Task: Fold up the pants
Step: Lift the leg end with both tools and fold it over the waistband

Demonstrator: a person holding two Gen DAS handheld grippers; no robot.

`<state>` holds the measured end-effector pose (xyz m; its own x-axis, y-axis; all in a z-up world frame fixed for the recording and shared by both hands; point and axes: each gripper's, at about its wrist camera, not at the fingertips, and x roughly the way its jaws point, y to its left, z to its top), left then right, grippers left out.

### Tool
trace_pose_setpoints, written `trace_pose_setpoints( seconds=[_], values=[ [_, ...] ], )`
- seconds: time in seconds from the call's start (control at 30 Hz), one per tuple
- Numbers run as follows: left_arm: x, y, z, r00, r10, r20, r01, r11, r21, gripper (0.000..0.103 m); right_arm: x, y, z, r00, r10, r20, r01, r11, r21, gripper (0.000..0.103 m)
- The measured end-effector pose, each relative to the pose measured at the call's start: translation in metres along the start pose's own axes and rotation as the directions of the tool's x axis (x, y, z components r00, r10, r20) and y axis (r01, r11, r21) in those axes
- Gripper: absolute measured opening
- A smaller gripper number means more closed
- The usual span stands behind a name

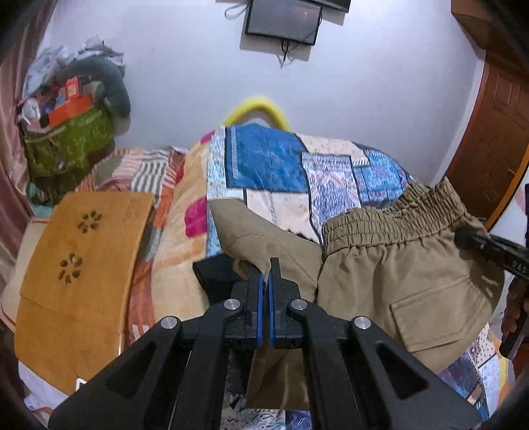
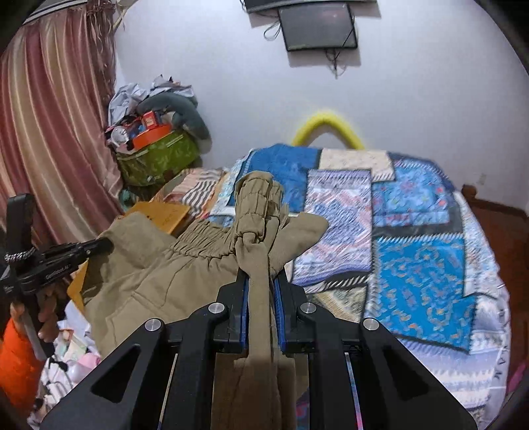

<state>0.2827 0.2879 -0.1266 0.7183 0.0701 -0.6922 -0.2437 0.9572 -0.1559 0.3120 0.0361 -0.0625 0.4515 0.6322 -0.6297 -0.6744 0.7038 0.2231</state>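
Left gripper (image 1: 265,274) clamping khaki pants (image 1: 396,264) at a thin fabric edge, jaws closed. Right gripper (image 1: 463,238) pinching elastic waistband (image 1: 390,216) at far right. Garment hanging above patchwork quilt (image 1: 274,165).

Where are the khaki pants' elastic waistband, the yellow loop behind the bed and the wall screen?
elastic waistband (image 1: 393,216), left wrist view, on the gathered band's middle.
yellow loop (image 2: 330,124), right wrist view, on the top of its arch.
wall screen (image 2: 319,28), right wrist view, on the dark panel's centre.
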Motion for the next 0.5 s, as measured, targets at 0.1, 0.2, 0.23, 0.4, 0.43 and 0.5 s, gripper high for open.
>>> trace_pose_setpoints(
  seconds=[0.1,0.2,0.23,0.4,0.43,0.5],
  values=[
    [0.012,0.002,-0.021,0.999,0.000,-0.050,0.001,1.000,0.018,0.002,0.012,-0.004,-0.025,0.995,0.037,-0.088,-0.034,0.999,0.037,0.011],
    [0.026,0.002,-0.047,0.993,-0.006,-0.119,0.010,0.999,0.033,0.002,0.026,-0.004,-0.056,0.979,0.056,-0.195,-0.047,0.998,0.052,0.012],
    [0.030,0.001,-0.056,0.990,-0.003,-0.138,0.009,0.999,0.043,0.002,0.029,-0.003,-0.066,0.972,0.055,-0.227,-0.046,0.998,0.046,0.012],
    [0.035,-0.004,-0.085,0.986,0.030,-0.162,-0.016,0.996,0.086,0.002,0.038,0.002,-0.102,0.950,-0.012,-0.312,0.016,1.000,0.011,0.029],
    [0.034,-0.004,-0.087,0.987,0.029,-0.160,-0.016,0.996,0.086,0.002,0.034,0.001,-0.104,0.955,-0.029,-0.294,0.033,0.999,0.008,0.033],
    [0.034,-0.003,-0.090,0.986,0.031,-0.164,-0.018,0.996,0.082,0.002,0.030,-0.001,-0.104,0.958,-0.034,-0.284,0.042,0.999,0.025,0.042]
  ],
)
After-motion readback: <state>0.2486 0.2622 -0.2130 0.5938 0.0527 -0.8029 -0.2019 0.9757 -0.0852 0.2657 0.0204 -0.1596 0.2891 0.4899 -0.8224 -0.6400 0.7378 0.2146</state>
